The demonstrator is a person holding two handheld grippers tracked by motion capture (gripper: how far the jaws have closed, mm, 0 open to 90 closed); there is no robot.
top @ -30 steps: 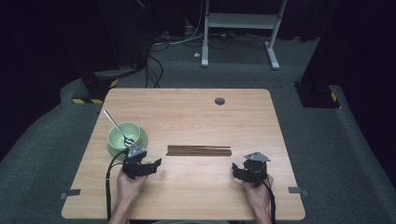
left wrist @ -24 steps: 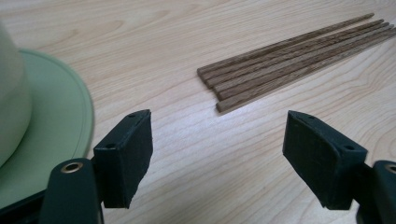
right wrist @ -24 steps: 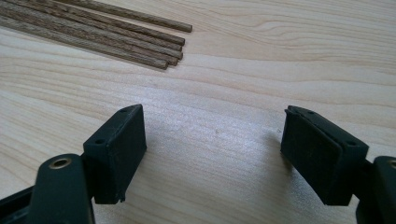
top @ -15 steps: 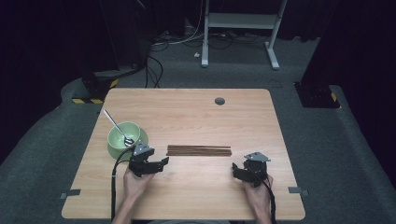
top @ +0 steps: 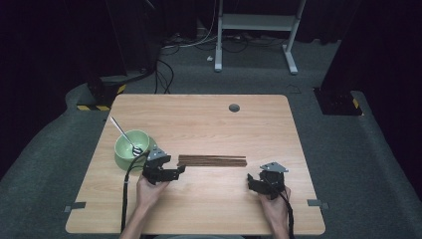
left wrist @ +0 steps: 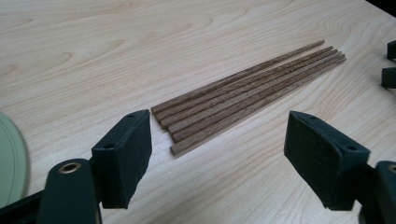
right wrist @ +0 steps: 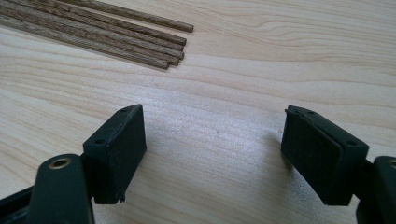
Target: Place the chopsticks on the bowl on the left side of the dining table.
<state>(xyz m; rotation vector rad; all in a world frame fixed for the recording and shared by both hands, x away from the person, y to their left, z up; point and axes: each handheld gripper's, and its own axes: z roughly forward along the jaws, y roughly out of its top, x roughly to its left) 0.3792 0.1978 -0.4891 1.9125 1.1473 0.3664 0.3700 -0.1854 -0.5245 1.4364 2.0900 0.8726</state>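
Observation:
Several dark wooden chopsticks [top: 212,160] lie side by side in a row at the middle of the wooden table [top: 209,124]. My left gripper [top: 177,171] is open at their left end; in the left gripper view the near ends of the chopsticks [left wrist: 247,93] lie just ahead of and between its spread jaws [left wrist: 219,128]. My right gripper [top: 250,182] is open, a little below the right end of the row. In the right gripper view the chopstick tips [right wrist: 107,32] lie at the upper left, apart from the jaws [right wrist: 212,116], which hold nothing.
A light green bowl [top: 131,148] with a metal spoon [top: 124,133] leaning in it stands just left of the left gripper; its rim [left wrist: 9,158] shows at that gripper's left. A round cable hole [top: 234,107] sits near the far edge.
My left gripper has moved right and slightly forward, bringing its open jaws up to the left end of the chopsticks. The right gripper has stayed put.

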